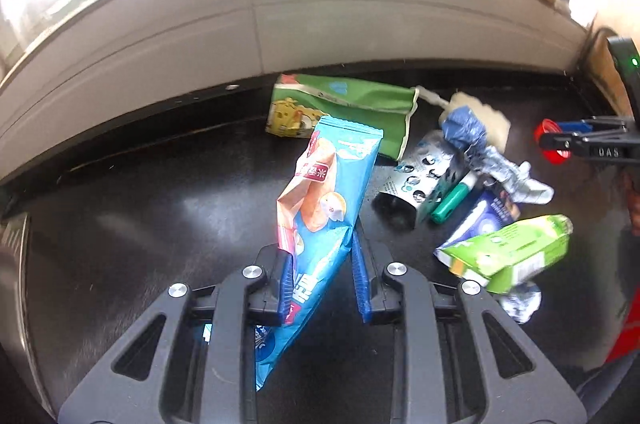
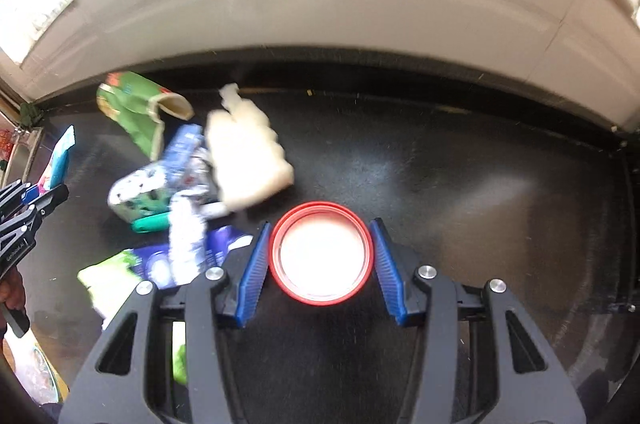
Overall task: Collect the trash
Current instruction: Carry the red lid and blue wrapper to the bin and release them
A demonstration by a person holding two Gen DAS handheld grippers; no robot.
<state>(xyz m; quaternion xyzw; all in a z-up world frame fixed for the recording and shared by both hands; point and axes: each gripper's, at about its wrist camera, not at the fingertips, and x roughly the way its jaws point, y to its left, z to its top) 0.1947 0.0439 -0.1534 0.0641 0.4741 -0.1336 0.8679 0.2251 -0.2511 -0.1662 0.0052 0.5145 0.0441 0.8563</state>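
My left gripper (image 1: 320, 248) is shut on a blue and orange snack wrapper (image 1: 324, 200) and holds it upright above the black counter (image 1: 140, 224). My right gripper (image 2: 320, 248) is shut on a red-rimmed round cup (image 2: 320, 253) with a white inside; it shows at the right edge of the left wrist view (image 1: 550, 140). A trash pile lies between them: a green bag (image 1: 352, 104), a crumpled blue and silver wrapper (image 1: 480, 148), a green marker (image 1: 452, 202), a light green carton (image 1: 508, 252) and a white tissue wad (image 2: 244, 152).
A grey wall ledge (image 1: 280, 20) runs along the back of the counter. A metal sink edge (image 1: 12, 264) lies at the far left. The counter to the right (image 2: 480, 184) is bare black surface.
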